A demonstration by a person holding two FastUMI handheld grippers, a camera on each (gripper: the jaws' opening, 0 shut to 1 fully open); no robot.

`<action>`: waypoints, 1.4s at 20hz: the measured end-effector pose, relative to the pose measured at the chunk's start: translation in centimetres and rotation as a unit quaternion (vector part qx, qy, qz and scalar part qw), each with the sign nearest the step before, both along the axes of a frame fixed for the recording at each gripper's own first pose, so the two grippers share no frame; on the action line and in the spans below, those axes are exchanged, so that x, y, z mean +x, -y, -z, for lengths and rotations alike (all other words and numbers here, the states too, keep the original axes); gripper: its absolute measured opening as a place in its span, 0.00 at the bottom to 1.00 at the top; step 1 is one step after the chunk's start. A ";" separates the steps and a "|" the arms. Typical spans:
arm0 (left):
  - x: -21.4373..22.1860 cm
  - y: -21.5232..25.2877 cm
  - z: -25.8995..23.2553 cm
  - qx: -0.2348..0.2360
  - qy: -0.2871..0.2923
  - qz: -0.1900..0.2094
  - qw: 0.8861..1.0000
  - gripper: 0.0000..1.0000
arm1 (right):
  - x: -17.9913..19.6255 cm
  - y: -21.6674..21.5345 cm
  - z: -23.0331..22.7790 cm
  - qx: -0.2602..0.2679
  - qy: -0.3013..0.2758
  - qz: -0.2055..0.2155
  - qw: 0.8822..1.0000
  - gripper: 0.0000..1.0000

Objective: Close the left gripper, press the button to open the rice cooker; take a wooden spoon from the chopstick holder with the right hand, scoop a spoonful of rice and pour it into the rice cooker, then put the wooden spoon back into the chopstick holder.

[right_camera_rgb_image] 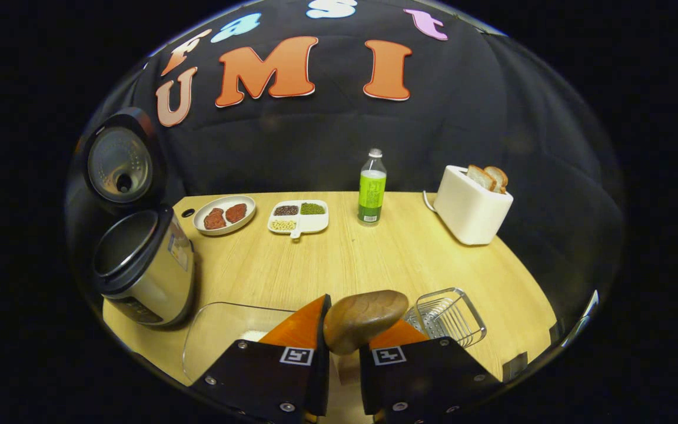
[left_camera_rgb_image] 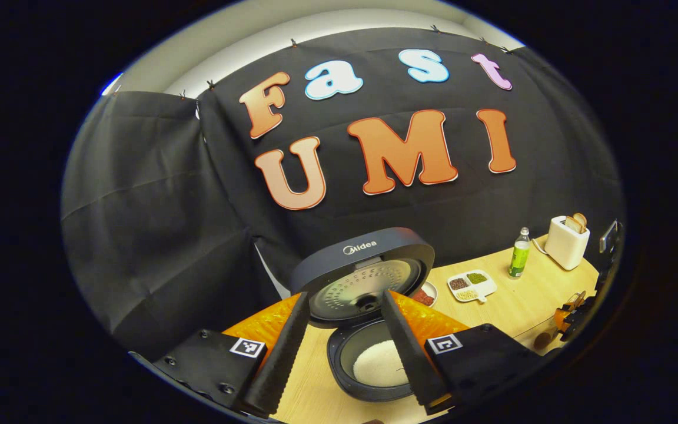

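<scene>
Wooden spoon (right_camera_rgb_image: 364, 319) sits clamped between the right gripper (right_camera_rgb_image: 342, 353) fingers, bowl end forward, above the table's (right_camera_rgb_image: 374, 259) near edge. Just beside it: a clear glass container (right_camera_rgb_image: 221, 330) and the wire chopstick holder (right_camera_rgb_image: 448, 315). Left gripper (left_camera_rgb_image: 345, 353) hangs wide apart, empty, over the rice cooker (left_camera_rgb_image: 368, 330), whose lid stands open with white rice in the pot. Cooker occupies the left edge. Plates, bottle (right_camera_rgb_image: 372, 187) and toaster (right_camera_rgb_image: 471, 203) line the far edge.
</scene>
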State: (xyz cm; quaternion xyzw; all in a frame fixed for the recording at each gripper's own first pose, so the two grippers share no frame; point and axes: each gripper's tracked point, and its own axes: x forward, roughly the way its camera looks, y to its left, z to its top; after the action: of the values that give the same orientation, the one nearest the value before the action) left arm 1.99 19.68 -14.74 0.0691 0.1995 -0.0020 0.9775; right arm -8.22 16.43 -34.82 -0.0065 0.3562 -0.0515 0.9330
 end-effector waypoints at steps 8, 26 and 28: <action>0.5 -0.6 1.5 -0.018 -0.014 -0.007 1.000 0.77 | -3.2 -2.4 0.8 -0.016 0.031 -0.003 0.999 0.18; -3.7 -6.6 5.4 -0.023 -0.050 -0.081 0.995 0.77 | -3.2 -9.0 0.8 0.159 -0.003 0.023 0.987 0.16; -4.0 -6.8 5.8 -0.021 -0.055 -0.083 0.995 0.77 | -3.2 -9.8 0.8 0.183 -0.010 0.029 0.983 0.16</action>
State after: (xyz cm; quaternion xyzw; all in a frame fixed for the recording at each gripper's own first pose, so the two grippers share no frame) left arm -2.00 26.47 -20.52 0.0313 0.2575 0.0713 0.9631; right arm -11.42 26.21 -35.63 0.1742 0.3686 -0.0126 0.9130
